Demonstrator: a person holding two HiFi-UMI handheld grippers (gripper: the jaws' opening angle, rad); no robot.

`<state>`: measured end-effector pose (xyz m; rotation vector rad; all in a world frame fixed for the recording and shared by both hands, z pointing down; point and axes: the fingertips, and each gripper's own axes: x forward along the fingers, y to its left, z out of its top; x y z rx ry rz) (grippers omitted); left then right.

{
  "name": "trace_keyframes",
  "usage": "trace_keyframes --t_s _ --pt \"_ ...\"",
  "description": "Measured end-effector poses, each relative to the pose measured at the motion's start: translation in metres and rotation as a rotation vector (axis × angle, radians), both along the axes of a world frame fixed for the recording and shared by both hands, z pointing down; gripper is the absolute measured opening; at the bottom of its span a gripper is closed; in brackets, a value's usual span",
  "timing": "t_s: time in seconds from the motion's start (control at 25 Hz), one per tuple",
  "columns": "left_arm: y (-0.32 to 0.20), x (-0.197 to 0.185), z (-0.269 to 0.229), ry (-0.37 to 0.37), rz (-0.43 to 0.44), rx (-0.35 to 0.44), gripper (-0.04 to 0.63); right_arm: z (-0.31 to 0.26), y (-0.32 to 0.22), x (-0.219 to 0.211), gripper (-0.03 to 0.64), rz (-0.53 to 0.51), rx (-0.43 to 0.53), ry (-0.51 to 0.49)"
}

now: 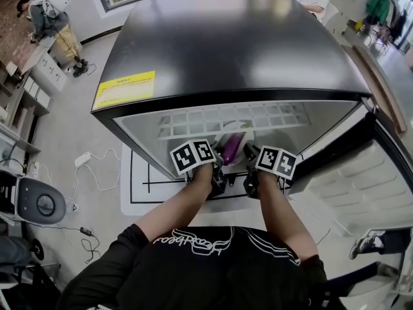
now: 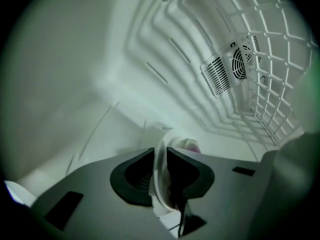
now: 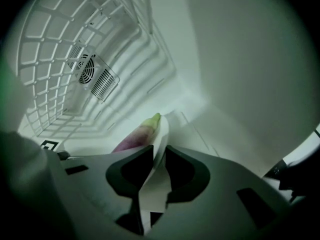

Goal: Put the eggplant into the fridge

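We hold a white plate [image 3: 161, 131] inside the open fridge [image 1: 245, 44], at the head view's centre, and the eggplant [image 3: 134, 136] lies on it. Both tongs are opening: the left tongs [image 2: 161, 169] pinch the plate's rim, while the right tongs [image 3: 160, 169] sit loosely round it.

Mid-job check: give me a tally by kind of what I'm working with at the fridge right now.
Fridge: 1
Wire shelf: 1
Eggplant: 1
White plate: 1
Grippers: 2 (left gripper, right gripper), jaws opening, plate rim between them
Total: 6
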<state>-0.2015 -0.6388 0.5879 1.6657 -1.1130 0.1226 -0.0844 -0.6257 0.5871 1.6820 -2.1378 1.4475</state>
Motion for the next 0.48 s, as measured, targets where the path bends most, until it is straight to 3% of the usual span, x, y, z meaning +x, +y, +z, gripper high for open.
trace_keyframes --t_s 0.12,0.48 --pt "0.0010 -0.0020 0.0031 -0.016 -0.003 -0.007 0.111 0.0008 0.0012 -0.0036 0.085 -0.019 -0.007 0.035" --pt "0.0012 -0.0050 -0.0046 -0.018 -0.014 0.029 0.147 -0.0041 0.0034 0.0020 0.137 -0.031 0.023 0.126"
